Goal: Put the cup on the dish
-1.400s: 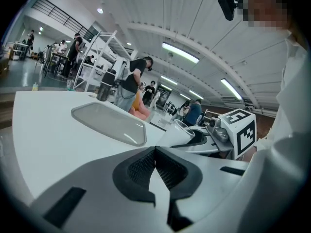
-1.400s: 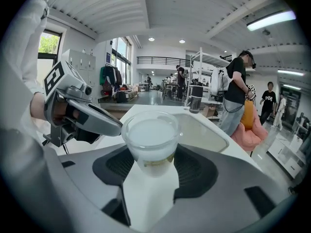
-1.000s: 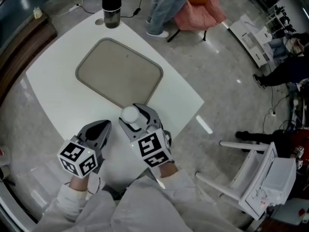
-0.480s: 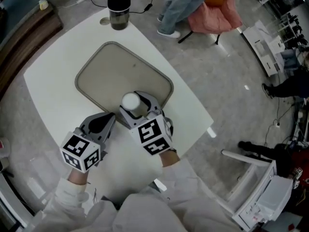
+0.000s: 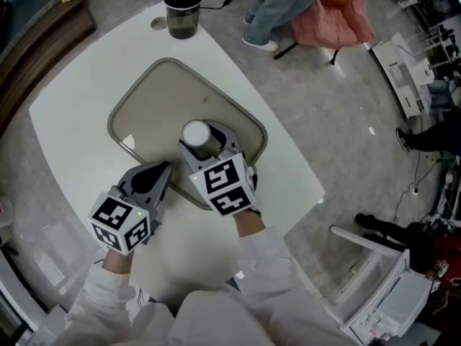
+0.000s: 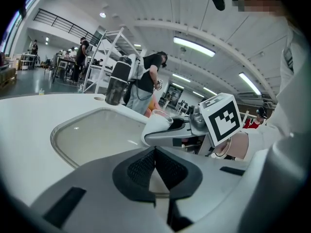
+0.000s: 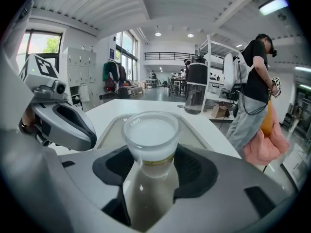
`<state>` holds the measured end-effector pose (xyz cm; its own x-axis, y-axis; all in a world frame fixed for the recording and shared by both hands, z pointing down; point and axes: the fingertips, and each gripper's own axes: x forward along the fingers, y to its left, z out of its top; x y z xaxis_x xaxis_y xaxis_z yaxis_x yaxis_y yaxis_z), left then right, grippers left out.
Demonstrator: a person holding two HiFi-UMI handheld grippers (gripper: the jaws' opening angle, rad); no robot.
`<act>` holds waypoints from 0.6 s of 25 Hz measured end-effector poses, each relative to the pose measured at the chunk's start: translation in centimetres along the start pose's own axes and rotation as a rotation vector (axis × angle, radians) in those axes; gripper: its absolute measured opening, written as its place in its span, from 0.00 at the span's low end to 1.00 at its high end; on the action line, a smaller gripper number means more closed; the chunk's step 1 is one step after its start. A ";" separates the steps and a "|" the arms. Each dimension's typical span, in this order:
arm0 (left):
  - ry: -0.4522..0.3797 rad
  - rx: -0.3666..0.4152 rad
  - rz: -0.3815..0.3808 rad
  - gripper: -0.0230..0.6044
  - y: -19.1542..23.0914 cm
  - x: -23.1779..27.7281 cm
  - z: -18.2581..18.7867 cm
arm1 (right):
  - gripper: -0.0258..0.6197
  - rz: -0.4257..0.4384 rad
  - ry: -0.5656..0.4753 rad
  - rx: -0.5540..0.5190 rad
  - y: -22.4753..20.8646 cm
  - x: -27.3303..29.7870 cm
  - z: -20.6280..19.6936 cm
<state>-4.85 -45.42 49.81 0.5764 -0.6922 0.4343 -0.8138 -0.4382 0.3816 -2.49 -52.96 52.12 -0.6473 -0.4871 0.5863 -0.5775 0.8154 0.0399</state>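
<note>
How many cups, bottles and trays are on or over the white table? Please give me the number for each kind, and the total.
cup: 1
dark bottle: 1
tray: 1
Total: 3

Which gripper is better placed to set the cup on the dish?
Right. The right gripper is shut on the cup, over the dish's near part; the left gripper is shut, empty, beside it.
</note>
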 end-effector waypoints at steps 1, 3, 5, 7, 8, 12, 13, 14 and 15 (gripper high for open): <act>0.001 -0.003 0.000 0.05 0.1 0.1 0.0 | 0.45 0.003 0.004 0.004 0.0 0.3 -0.1; 0.004 -0.007 0.000 0.05 0.1 0.2 -0.1 | 0.45 0.006 0.010 0.012 -0.1 0.6 -0.3; 0.006 -0.010 0.002 0.05 0.2 0.2 -0.2 | 0.45 0.006 0.014 0.019 -0.2 0.8 -0.4; 0.007 -0.013 0.006 0.05 0.3 0.3 -0.3 | 0.45 0.007 0.018 0.023 -0.3 1.1 -0.7; 0.005 -0.015 0.008 0.05 0.4 0.3 -0.3 | 0.45 0.008 0.020 0.024 -0.3 1.2 -0.8; 0.002 -0.024 0.017 0.05 0.8 0.3 -0.3 | 0.45 0.016 0.021 0.035 0.0 1.5 -0.9; 0.002 -0.026 0.017 0.05 0.8 0.2 -0.4 | 0.45 0.019 0.020 0.042 0.1 1.5 -0.9; 0.004 -0.029 0.017 0.05 0.8 0.2 -0.5 | 0.45 0.021 0.016 0.048 0.2 1.4 -0.8; 0.008 -0.032 0.016 0.05 0.8 0.2 -0.6 | 0.45 0.022 0.013 0.051 0.3 1.4 -0.8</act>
<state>-5.40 -45.53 50.71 0.5642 -0.6944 0.4466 -0.8201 -0.4088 0.4004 -3.15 -53.12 53.61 -0.6537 -0.4654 0.5967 -0.5883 0.8085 -0.0139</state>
